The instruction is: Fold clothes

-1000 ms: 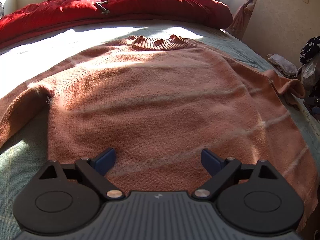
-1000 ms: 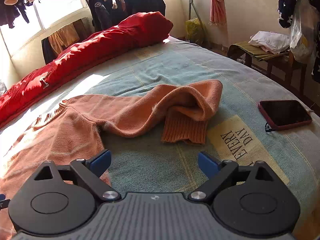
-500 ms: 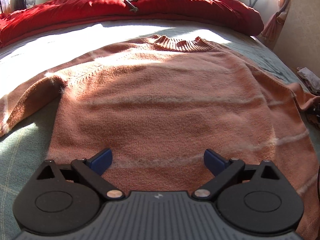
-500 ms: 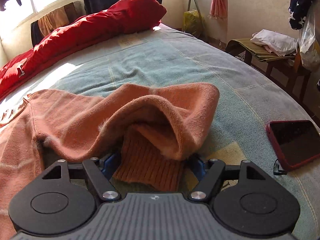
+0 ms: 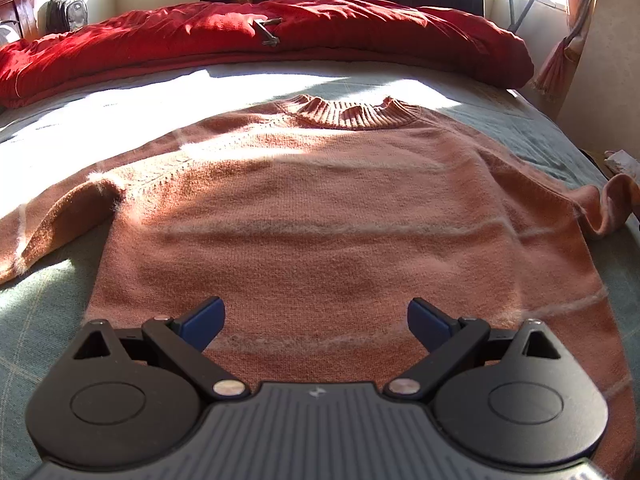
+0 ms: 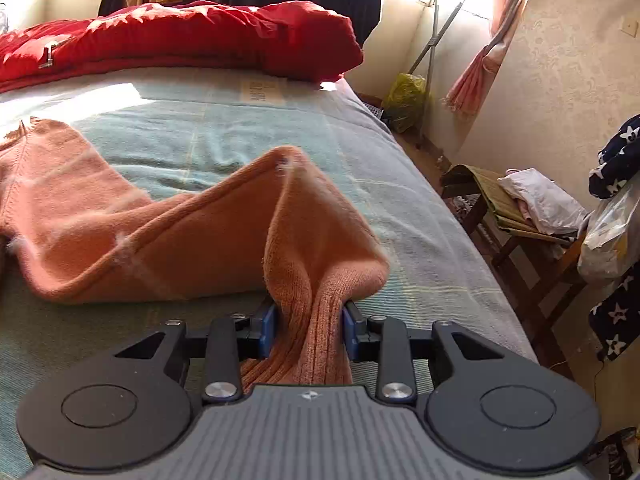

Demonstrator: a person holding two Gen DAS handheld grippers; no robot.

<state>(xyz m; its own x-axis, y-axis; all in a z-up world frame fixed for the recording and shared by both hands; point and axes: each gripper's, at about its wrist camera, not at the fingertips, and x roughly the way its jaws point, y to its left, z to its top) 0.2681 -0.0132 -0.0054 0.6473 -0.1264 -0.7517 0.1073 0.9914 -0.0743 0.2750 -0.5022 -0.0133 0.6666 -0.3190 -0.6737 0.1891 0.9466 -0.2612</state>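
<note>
On the pale green checked bedspread [image 5: 48, 312] a fuzzy salmon-orange knit sweater with thin pale stripes [image 5: 320, 216] lies spread flat, collar toward the red quilt [image 5: 240, 44], its body unfolded. The left gripper [image 5: 316, 320] hovers over the hem, jaws wide and empty. The right gripper [image 6: 308, 332] has just been closing and now pinches the ribbed cuff of the crumpled right sleeve [image 6: 316, 240]. Folding has barely begun: both sleeves and the body are still to be turned in.

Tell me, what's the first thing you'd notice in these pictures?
A big fuzzy orange sweater lies spread flat across the bed. The right gripper has just been closing and now pinches the sweater's ribbed cuff. Behind, a bright red quilt is bunched along the bed's far edge.
</note>
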